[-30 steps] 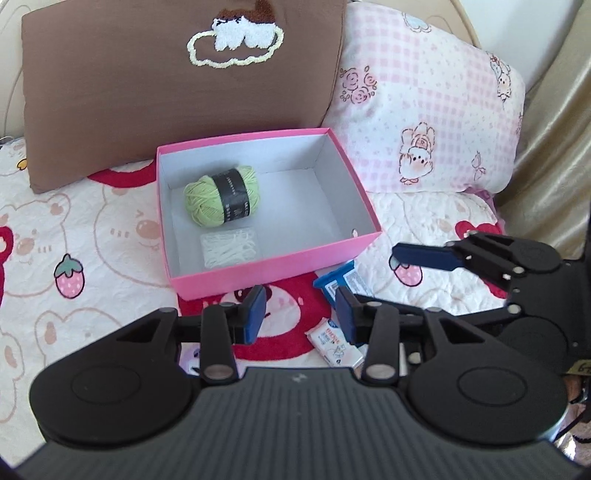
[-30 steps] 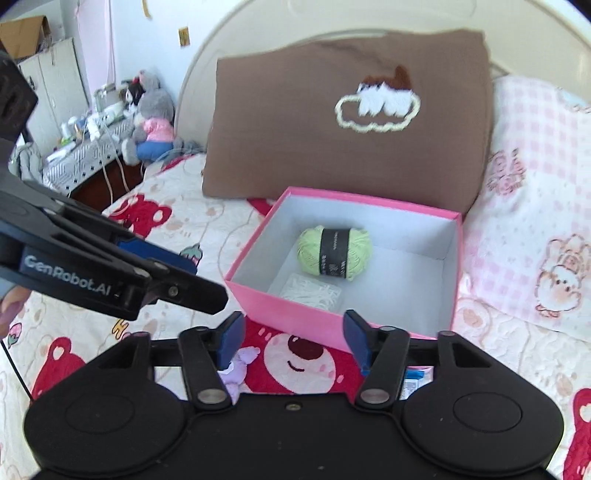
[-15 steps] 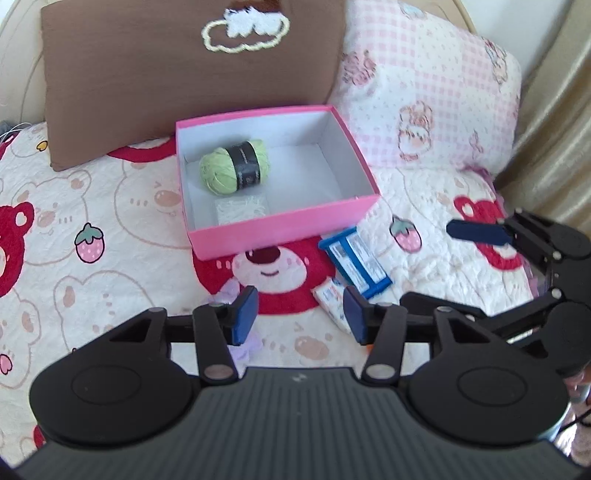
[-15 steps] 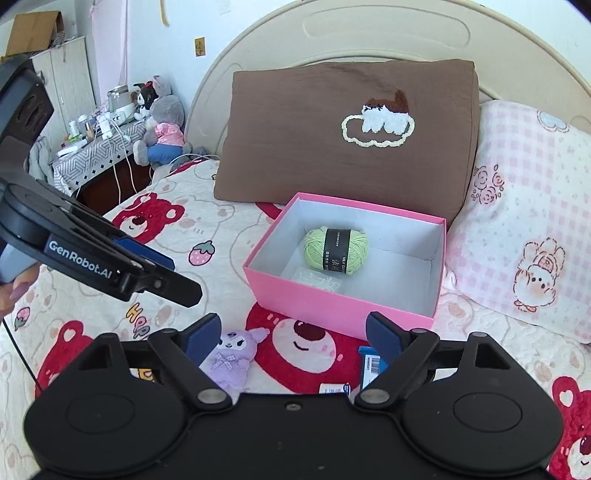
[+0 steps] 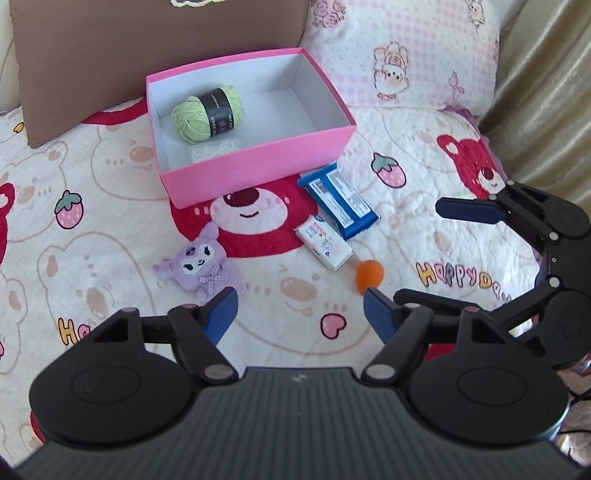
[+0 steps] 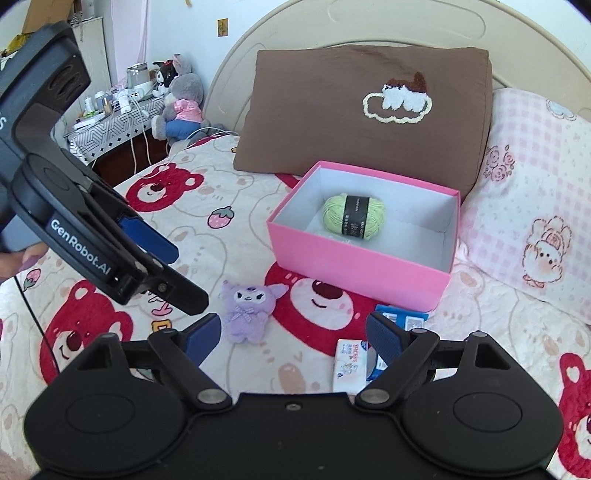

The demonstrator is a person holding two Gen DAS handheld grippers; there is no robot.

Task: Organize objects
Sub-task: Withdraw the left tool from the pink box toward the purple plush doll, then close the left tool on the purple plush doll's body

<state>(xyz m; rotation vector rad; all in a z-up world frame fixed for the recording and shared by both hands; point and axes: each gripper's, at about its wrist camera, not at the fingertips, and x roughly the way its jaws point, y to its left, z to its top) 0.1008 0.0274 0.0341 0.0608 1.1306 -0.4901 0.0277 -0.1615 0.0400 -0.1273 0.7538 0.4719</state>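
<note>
An open pink box (image 5: 258, 173) on the bear-print quilt holds a green yarn ball (image 5: 192, 122) and a white packet (image 5: 214, 149). In front of it lie a purple plush toy (image 5: 201, 264), a blue packet (image 5: 338, 199), a small white carton (image 5: 325, 243) and an orange ball (image 5: 369, 275). My left gripper (image 5: 301, 314) hovers over the quilt, its jaws opening with nothing between them. My right gripper (image 6: 293, 332) is open and empty, near the plush toy (image 6: 247, 306) and the carton (image 6: 349, 362). Each gripper shows in the other's view: right gripper (image 5: 424, 254), left gripper (image 6: 181, 273).
A brown pillow (image 6: 362, 110) and a pink checked pillow (image 6: 535, 203) lean on the headboard (image 6: 369, 29) behind the box. A gold curtain (image 5: 546, 92) hangs on the right. A side table with stuffed toys (image 6: 177, 99) stands left of the bed.
Both grippers have drawn back from the pink box and opened wider. The plush toy, carton and orange ball have come into view in front of the box.
</note>
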